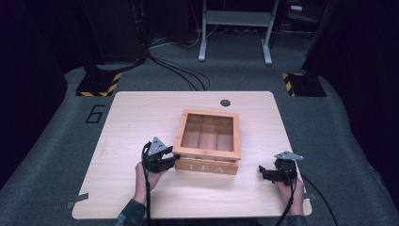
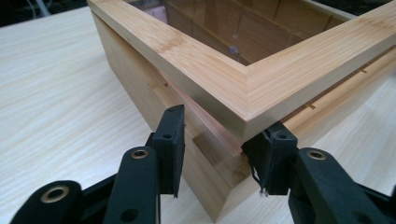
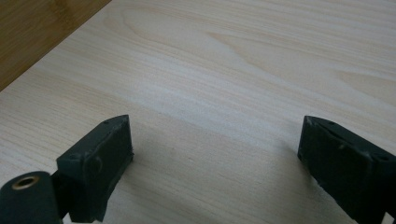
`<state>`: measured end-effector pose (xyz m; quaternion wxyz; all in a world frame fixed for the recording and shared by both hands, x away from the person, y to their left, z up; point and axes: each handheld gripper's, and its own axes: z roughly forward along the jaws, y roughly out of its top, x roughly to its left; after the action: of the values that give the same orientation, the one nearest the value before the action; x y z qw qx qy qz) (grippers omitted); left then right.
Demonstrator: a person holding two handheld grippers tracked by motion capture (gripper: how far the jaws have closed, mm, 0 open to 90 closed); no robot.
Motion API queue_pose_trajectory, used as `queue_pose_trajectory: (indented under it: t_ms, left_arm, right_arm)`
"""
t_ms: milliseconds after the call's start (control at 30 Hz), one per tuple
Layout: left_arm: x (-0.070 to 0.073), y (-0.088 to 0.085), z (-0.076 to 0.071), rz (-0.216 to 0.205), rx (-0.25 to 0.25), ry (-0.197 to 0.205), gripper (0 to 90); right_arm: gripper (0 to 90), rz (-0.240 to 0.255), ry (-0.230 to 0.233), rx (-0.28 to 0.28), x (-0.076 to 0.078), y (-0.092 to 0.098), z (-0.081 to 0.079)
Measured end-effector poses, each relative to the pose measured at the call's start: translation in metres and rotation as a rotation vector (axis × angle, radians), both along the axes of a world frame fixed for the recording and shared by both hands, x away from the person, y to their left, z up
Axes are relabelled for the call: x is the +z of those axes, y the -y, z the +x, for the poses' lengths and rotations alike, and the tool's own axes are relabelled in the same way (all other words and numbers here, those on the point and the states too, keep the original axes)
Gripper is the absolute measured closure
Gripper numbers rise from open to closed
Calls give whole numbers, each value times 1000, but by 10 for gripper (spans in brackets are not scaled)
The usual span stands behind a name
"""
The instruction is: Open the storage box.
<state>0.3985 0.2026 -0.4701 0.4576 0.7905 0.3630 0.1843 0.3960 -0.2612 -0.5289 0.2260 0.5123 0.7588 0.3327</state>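
You have a square bamboo tea box [image 1: 207,140] with a glass-paned lid, lettered "TEA" on its front, lying mid-table, lid raised slightly at your near-left corner [image 2: 243,116].

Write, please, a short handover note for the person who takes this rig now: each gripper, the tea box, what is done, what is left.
Left gripper: open, jaws on either side of the near left corner of the tea box, at the level of the lid; whether they touch the wood I cannot tell.
Right gripper: open, holding nothing, low over the bare table, to the right of the box and apart from it.
Tea box: middle of the table, "TEA" side toward the person, windowed lid down or nearly so; the compartments seen through it look empty.
Done: left gripper placed at the corner.
Left: probably to grip and lift the lid.
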Motion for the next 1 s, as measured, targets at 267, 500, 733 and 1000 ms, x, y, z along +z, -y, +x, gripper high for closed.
queue_pose_trajectory:
  t_ms: [267, 500, 733, 1000]
  left_arm:
    - [0, -4, -1, -14, -19, -30, 468]
    - [-11, 0, -2, 27, -40, -86, 329]
    - [-10, -7, -9, 24, -11, -103, 216]
    - [-20, -30, -29, 78, 29, -121, 150]
  right_arm:
    - [94, 0, 0, 0, 0, 0, 0]
    - [94, 0, 0, 0, 0, 0, 0]
    - [94, 0, 0, 0, 0, 0, 0]
    - [94, 0, -1, -1, 0, 0, 0]
